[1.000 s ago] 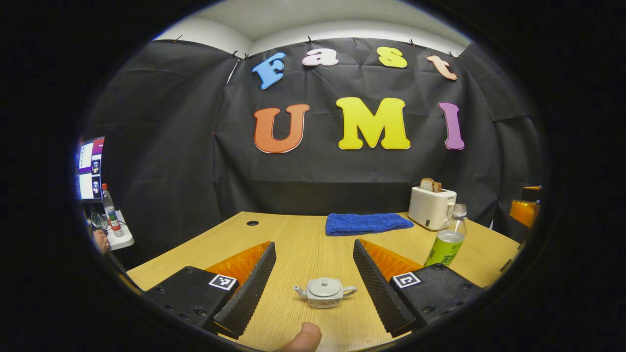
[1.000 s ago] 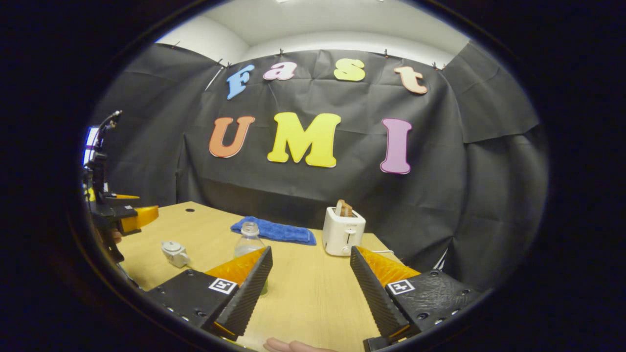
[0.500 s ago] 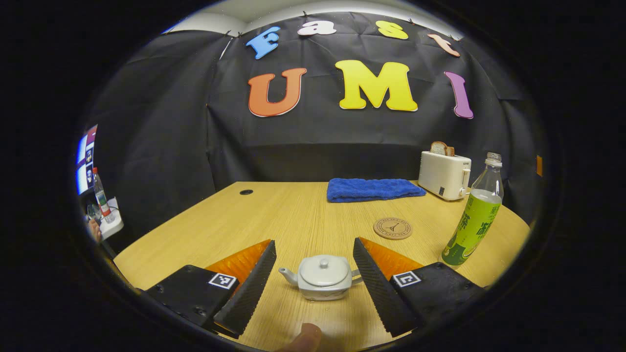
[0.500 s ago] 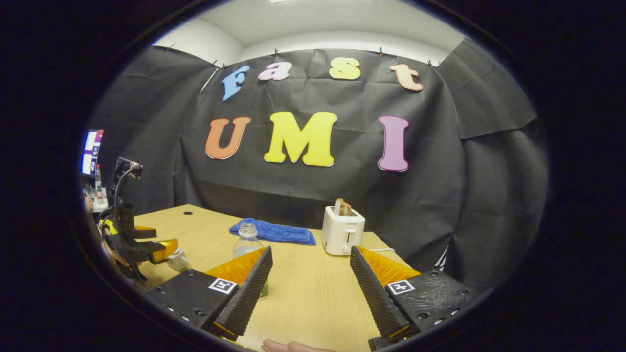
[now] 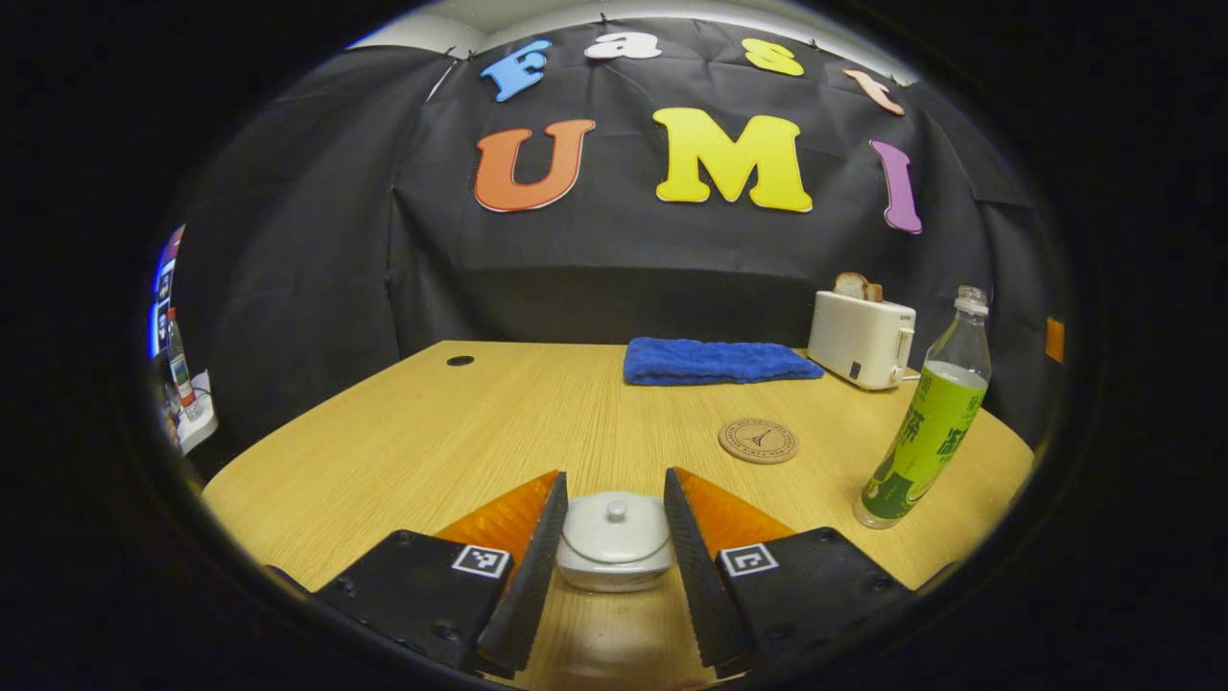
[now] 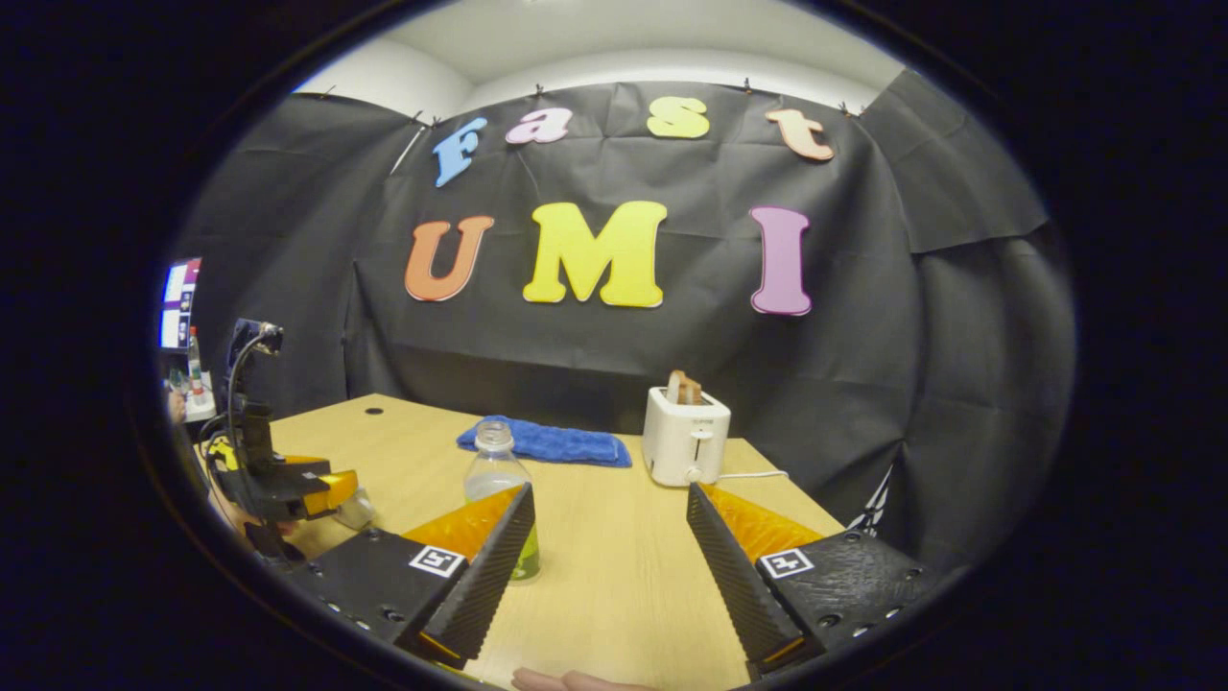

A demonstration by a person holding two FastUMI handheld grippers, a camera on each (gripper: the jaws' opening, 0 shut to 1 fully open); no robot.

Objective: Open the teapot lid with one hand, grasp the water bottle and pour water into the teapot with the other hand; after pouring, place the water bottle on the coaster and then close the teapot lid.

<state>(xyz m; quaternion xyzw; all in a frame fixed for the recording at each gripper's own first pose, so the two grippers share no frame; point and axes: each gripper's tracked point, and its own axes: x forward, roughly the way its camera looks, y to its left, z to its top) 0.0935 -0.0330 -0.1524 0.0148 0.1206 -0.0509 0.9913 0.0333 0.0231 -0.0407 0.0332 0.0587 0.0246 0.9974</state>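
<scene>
Wooden table (image 5: 460, 432), teapot (image 5: 614, 539) between fingers

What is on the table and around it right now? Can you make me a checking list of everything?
Surface: wooden table, with a small round hole near the far left corner.
Job's things: teapot, lid still on; water bottle upright, no cap, part full; coaster bare, between teapot and towel.
Clutter: blue towel at the back; toaster with bread in it.
Grippers: left gripper fingers close on both sides of the teapot, contact not clear; right gripper open, bottle just beyond its left finger.
Cables: white toaster cord; black cable on the left gripper.
Surroundings: black cloth wall; screen and another bottle off to the left.
</scene>
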